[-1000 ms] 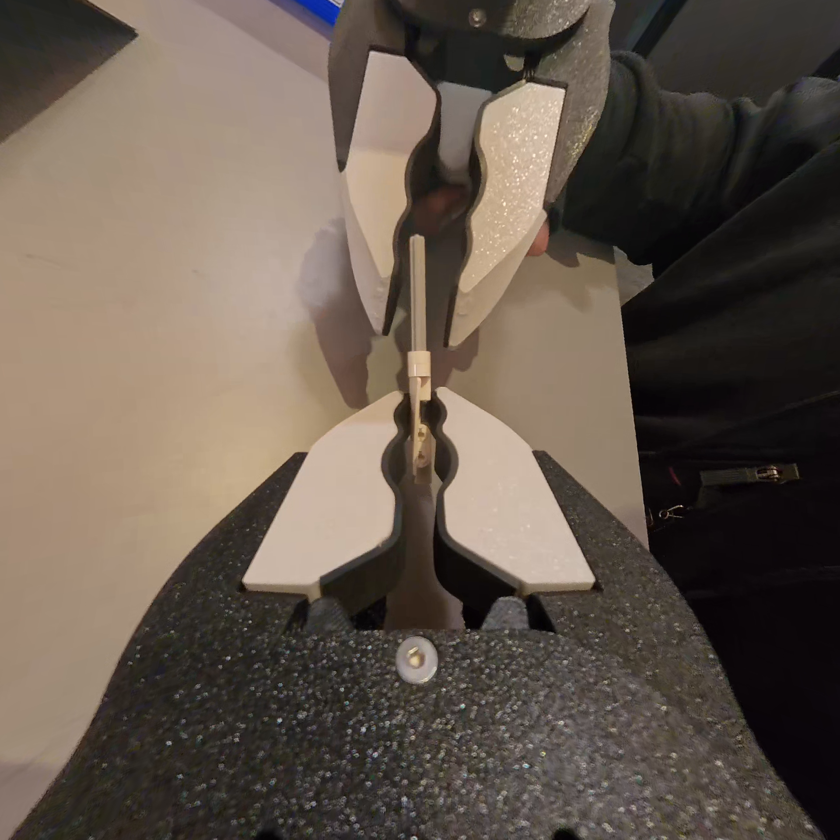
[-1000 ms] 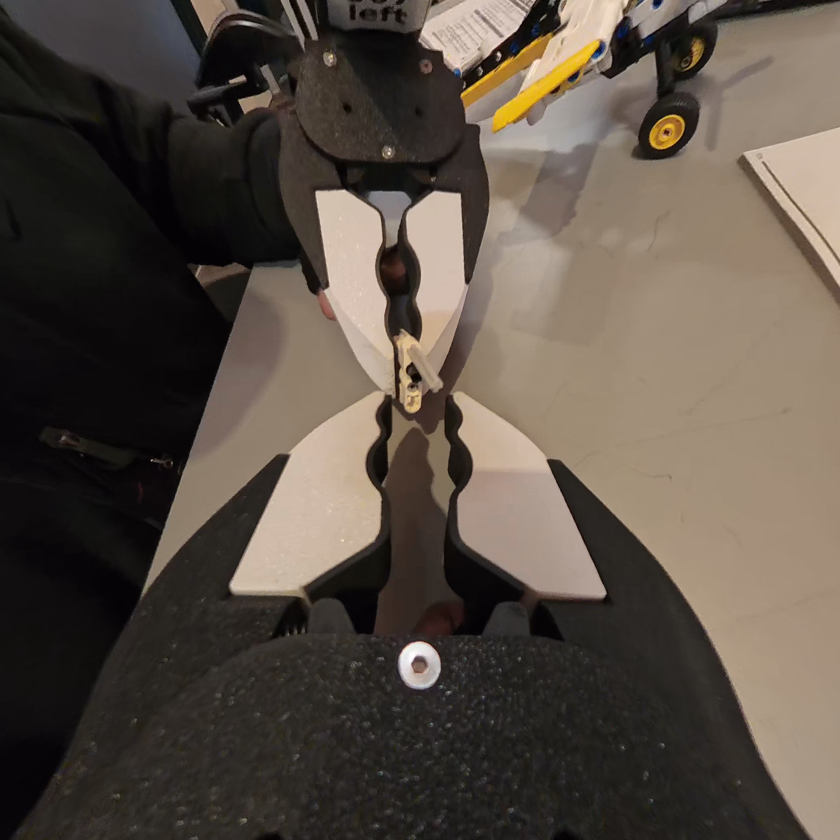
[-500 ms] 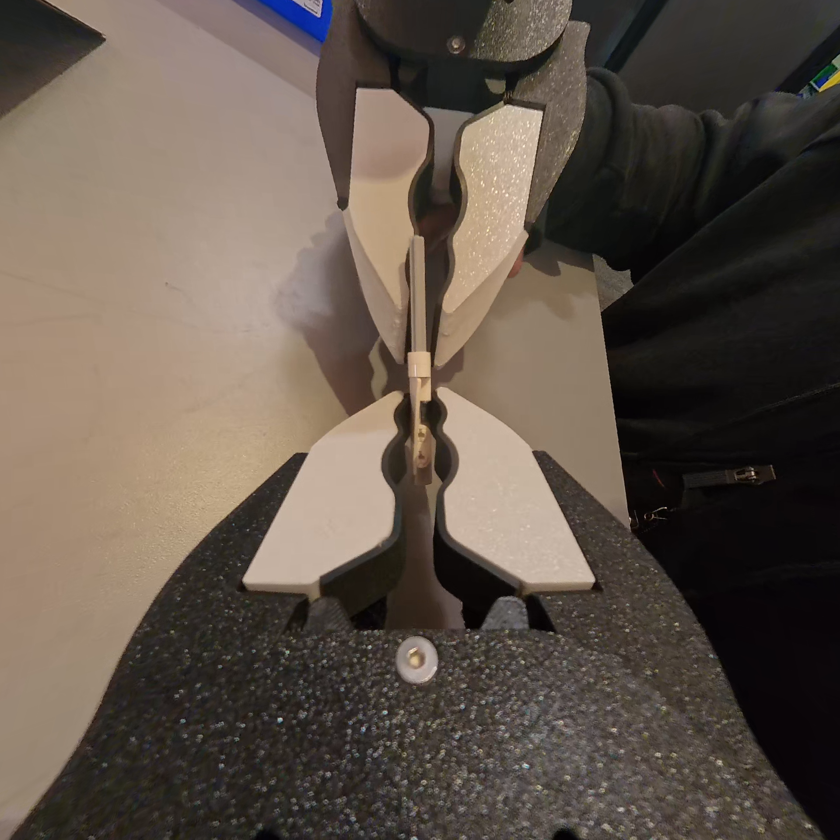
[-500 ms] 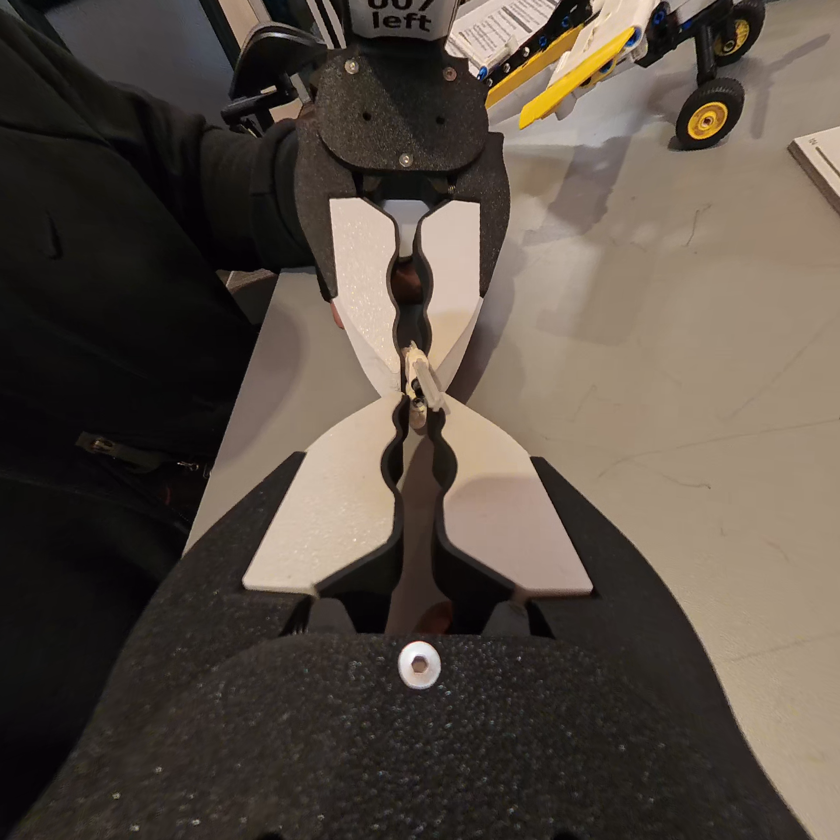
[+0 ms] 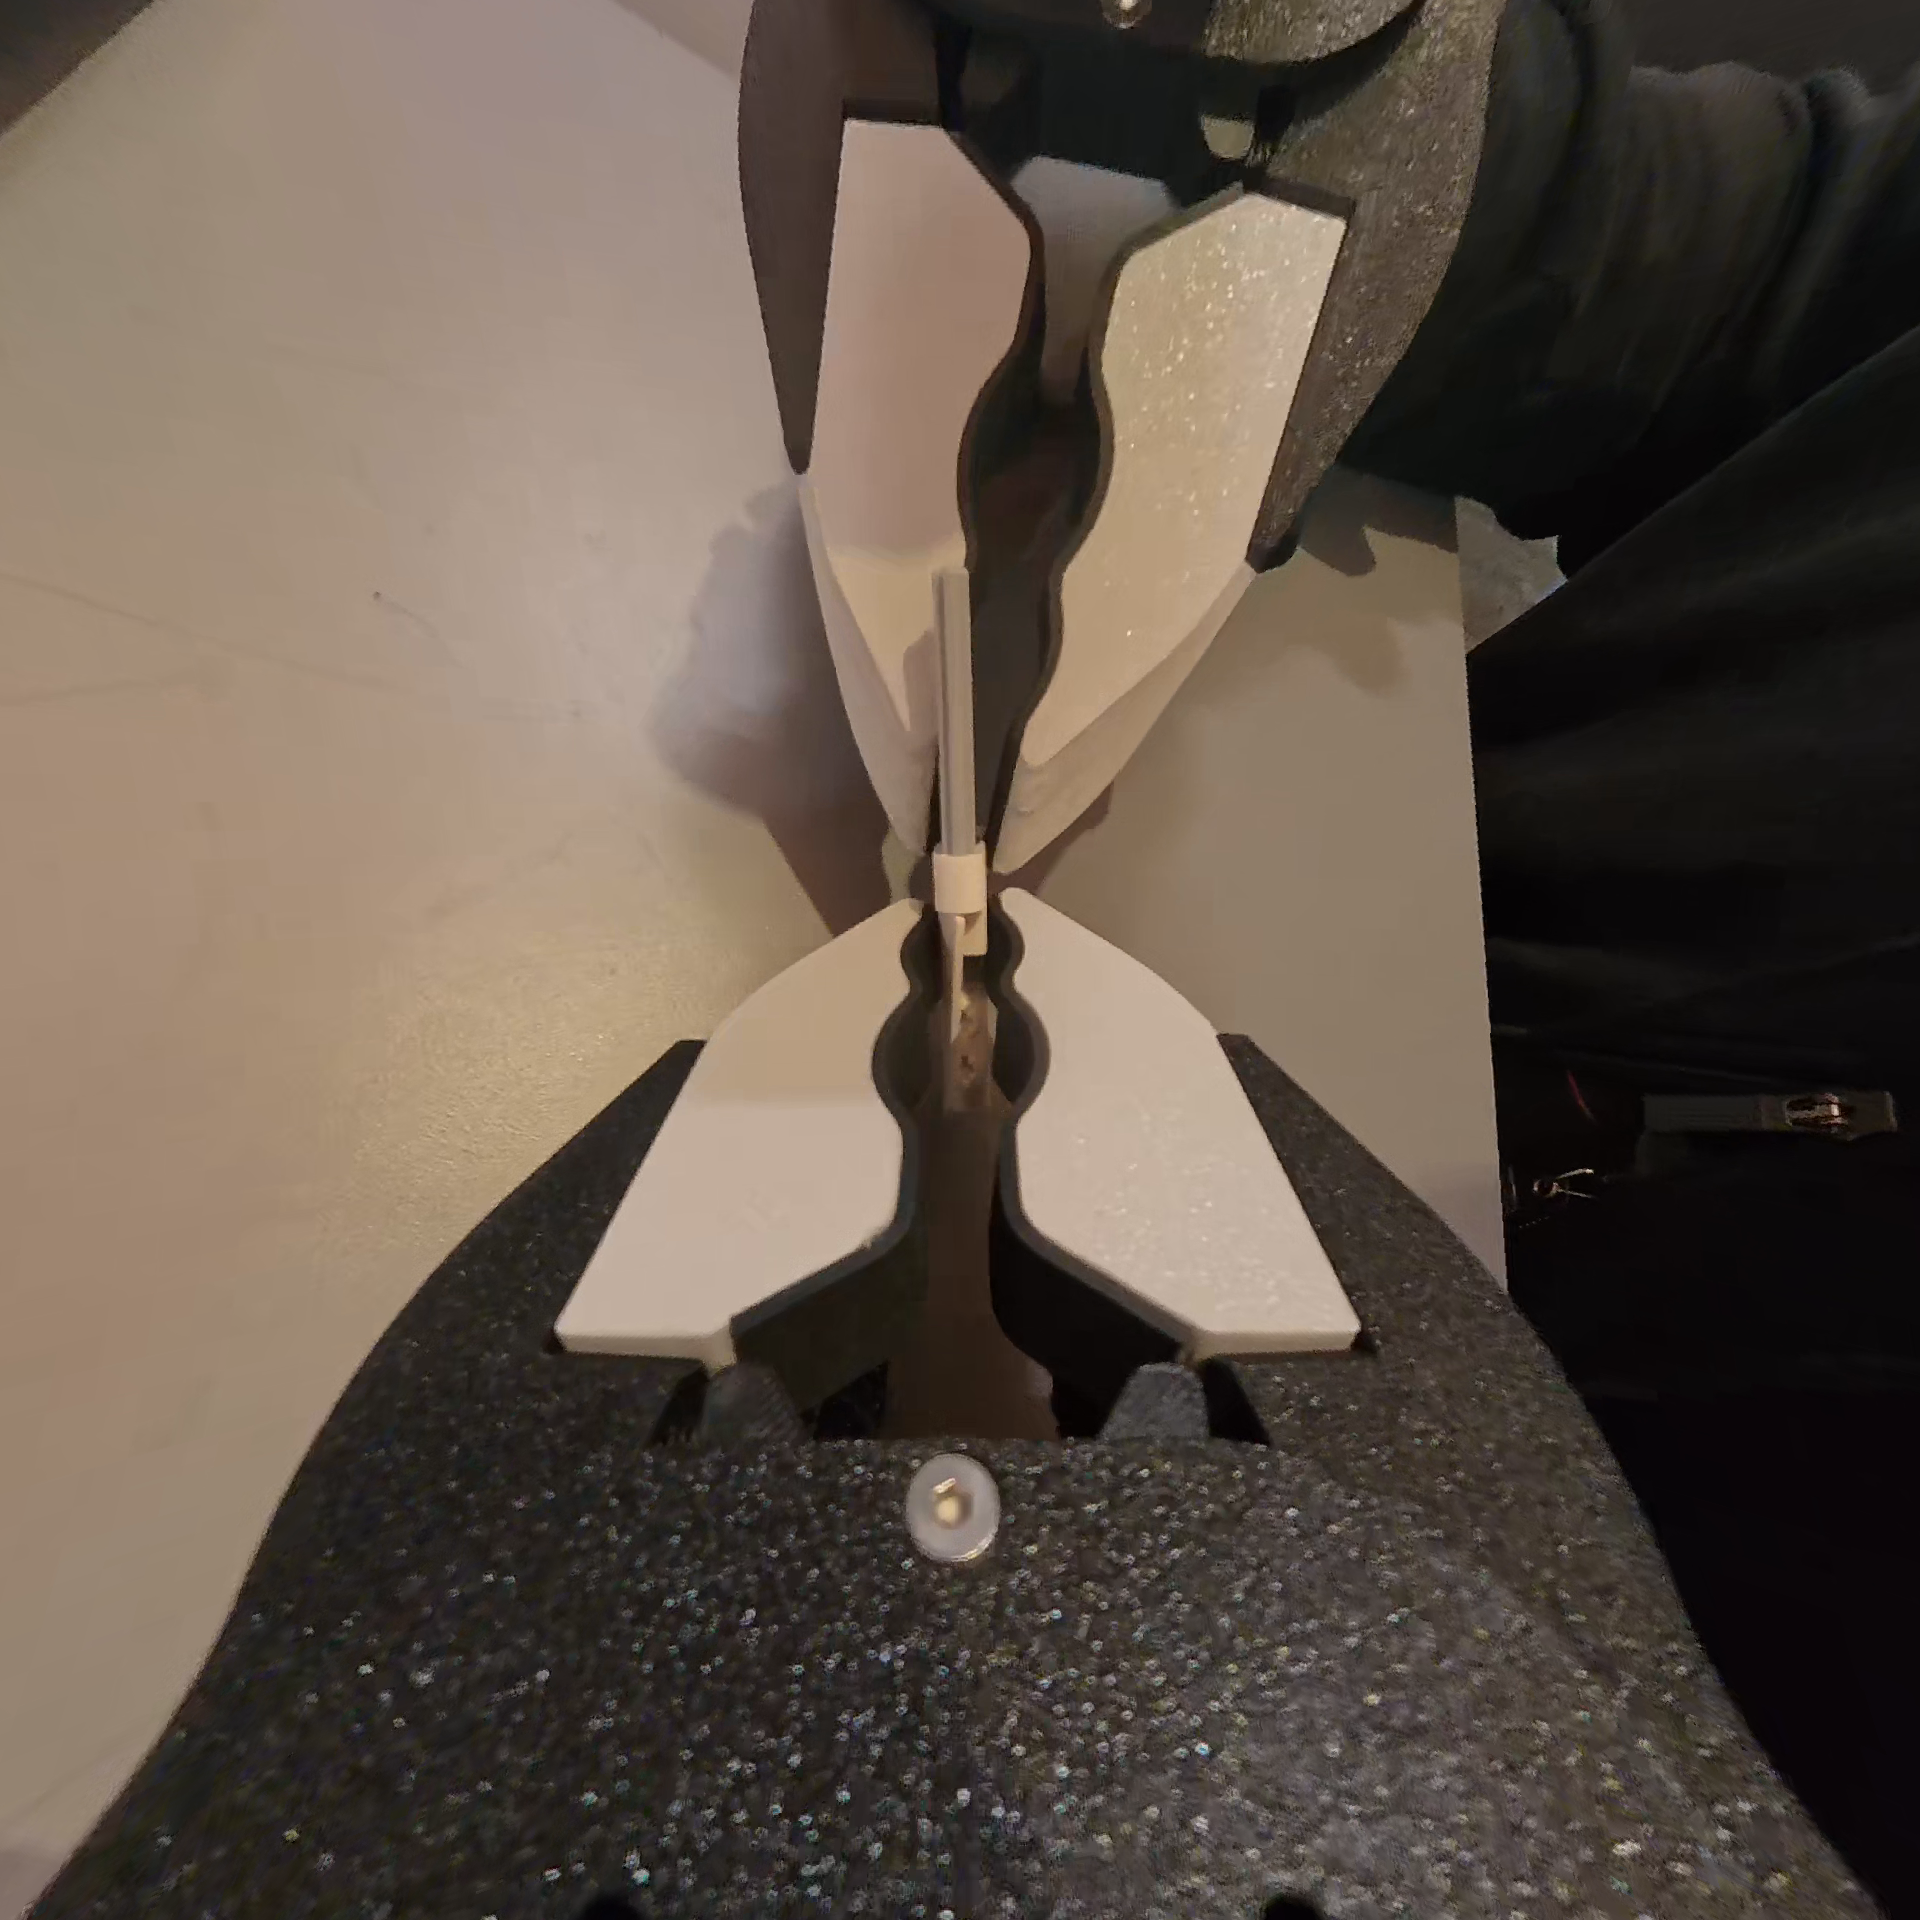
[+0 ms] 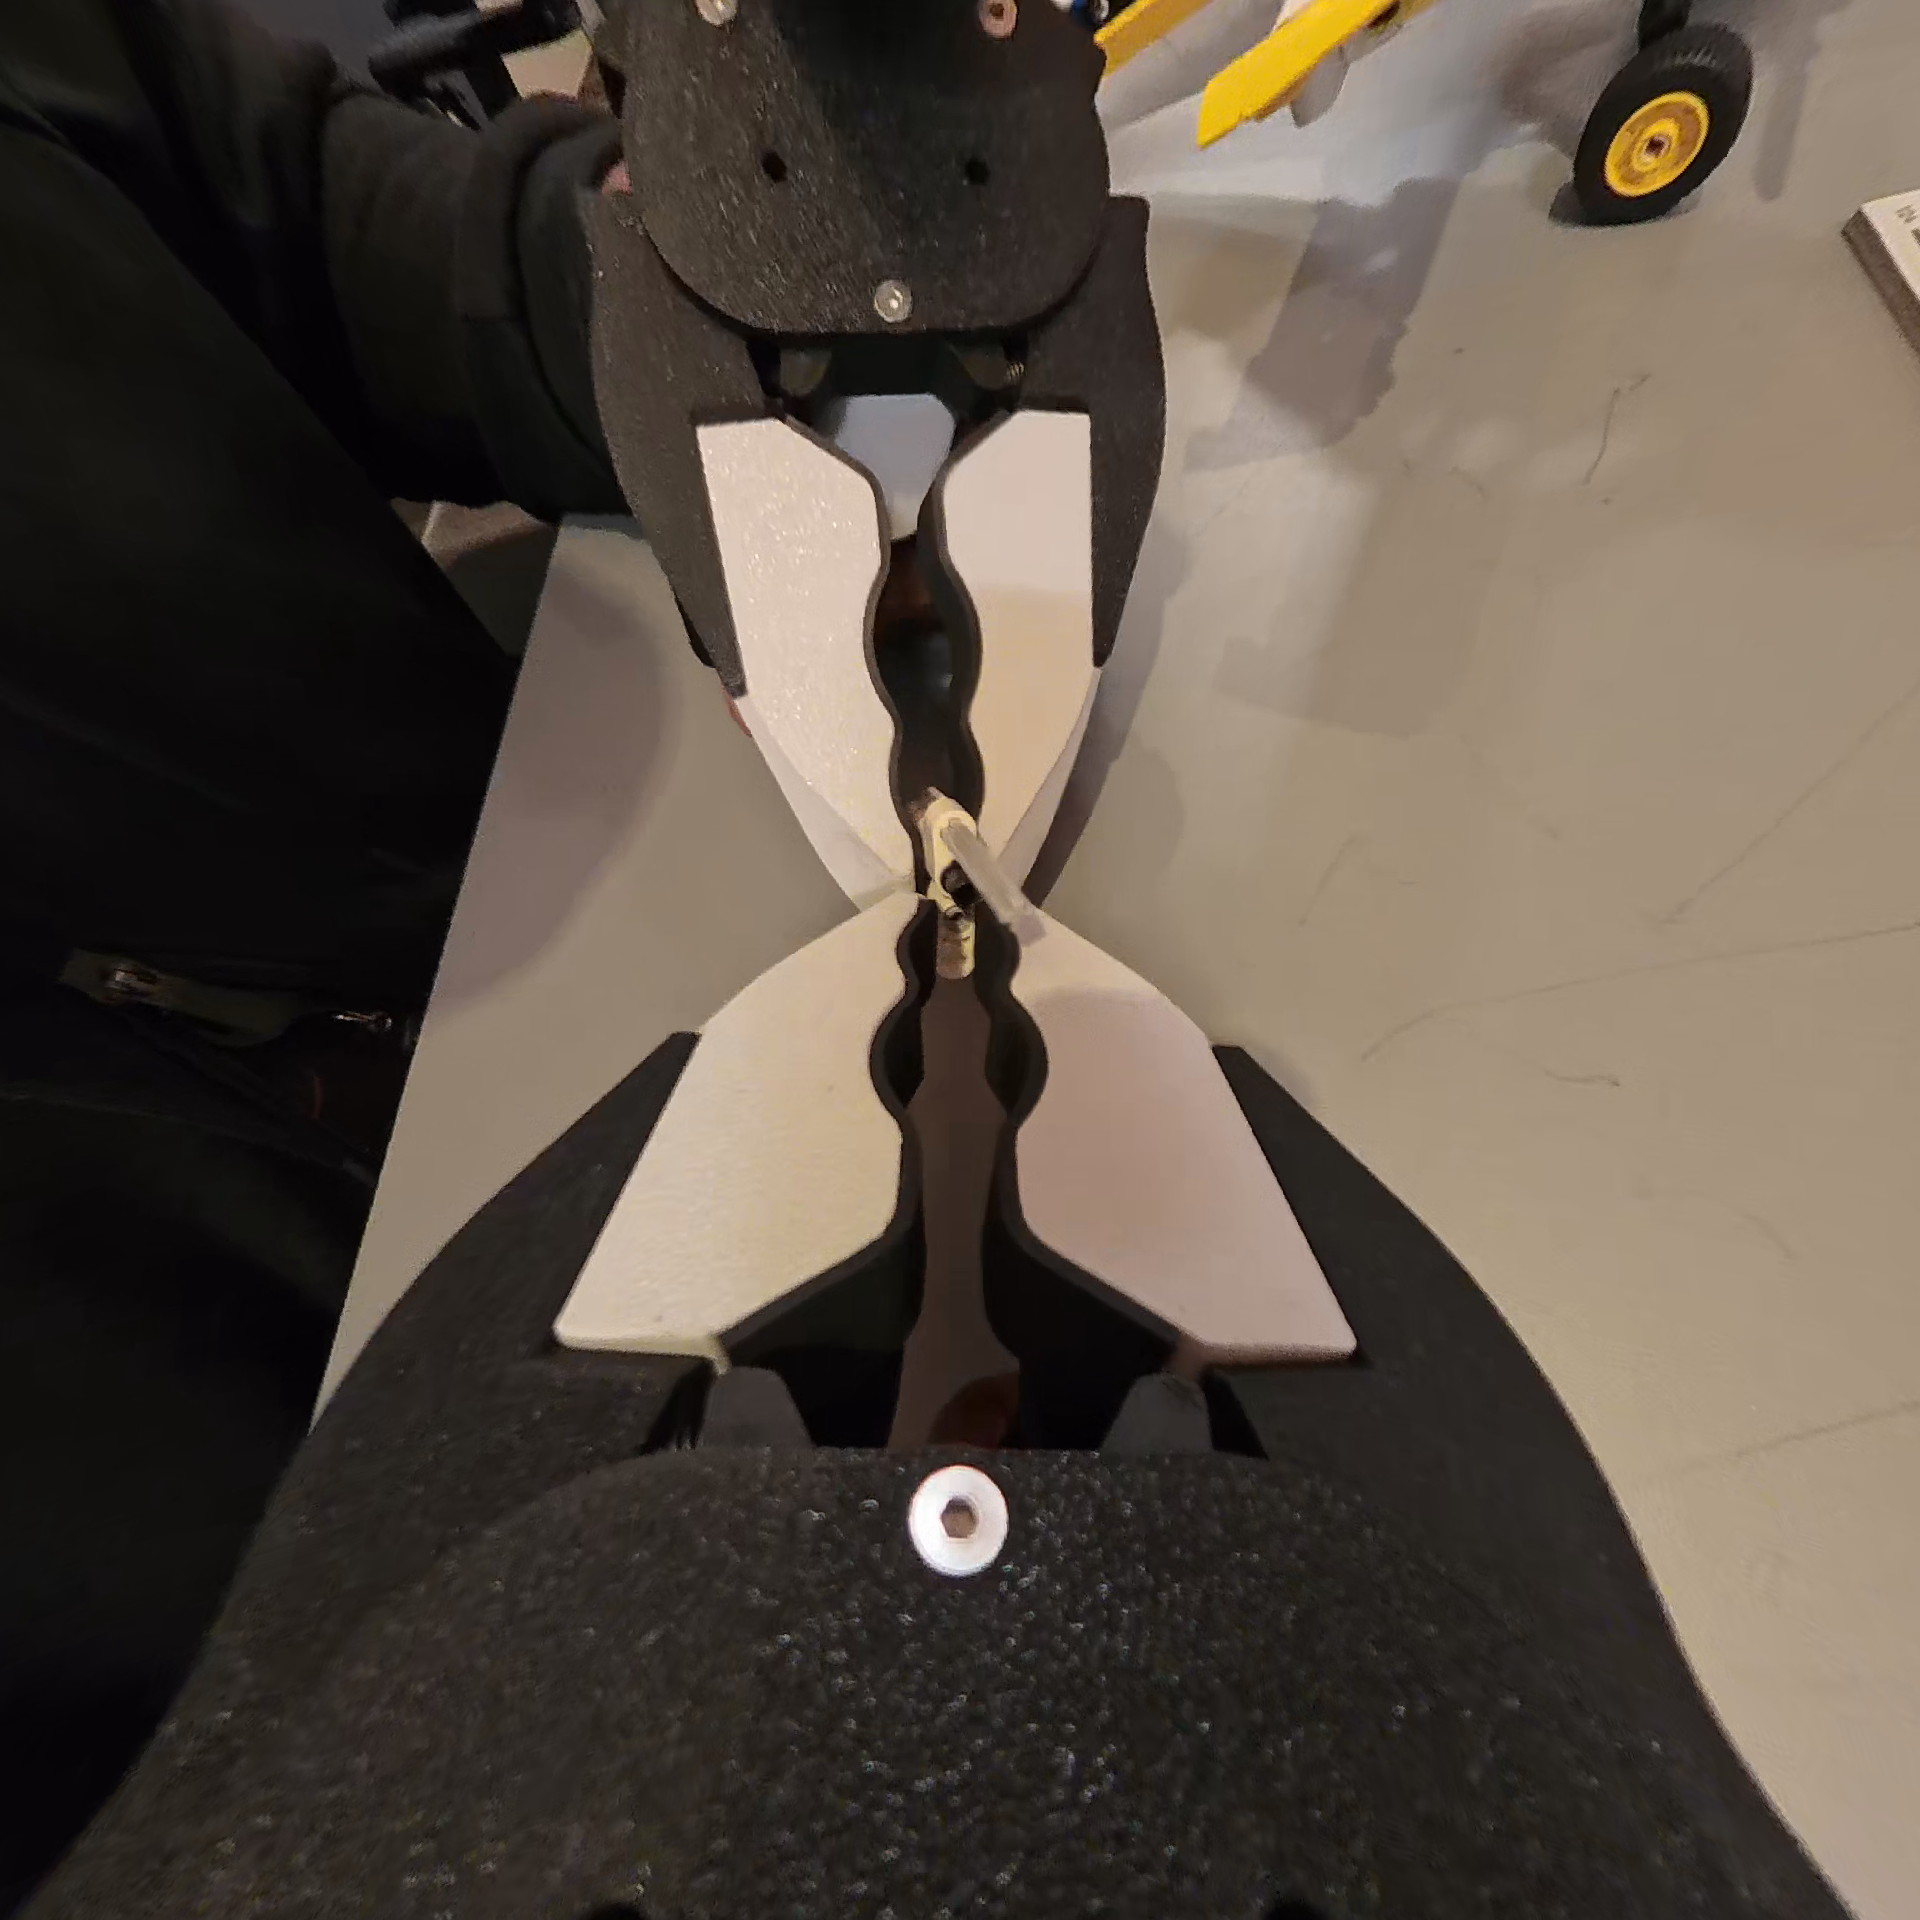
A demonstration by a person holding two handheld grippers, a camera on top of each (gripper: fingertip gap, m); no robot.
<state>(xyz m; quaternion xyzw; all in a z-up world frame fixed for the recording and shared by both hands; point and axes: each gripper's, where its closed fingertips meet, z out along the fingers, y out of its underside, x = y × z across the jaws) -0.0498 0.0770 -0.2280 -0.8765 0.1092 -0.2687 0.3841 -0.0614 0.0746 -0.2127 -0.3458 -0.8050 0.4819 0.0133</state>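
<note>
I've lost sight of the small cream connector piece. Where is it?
Centre of both wrist views, above the table edge: the cream connector piece sits between the meeting tips of the left gripper and right gripper.

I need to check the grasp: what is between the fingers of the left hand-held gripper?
A small cream plastic piece with a grey rod sits between them. Its rear end is hidden in the dark gap.

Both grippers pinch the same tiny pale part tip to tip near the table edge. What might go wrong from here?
1. The part is small and both grippers, left and right, grip it only at the fingertips, so a twist may pop it loose.
2. The thin grey rod sticks out unsupported and might bend or pull out.
3. The table edge is close; a dropped piece may fall off.
</note>
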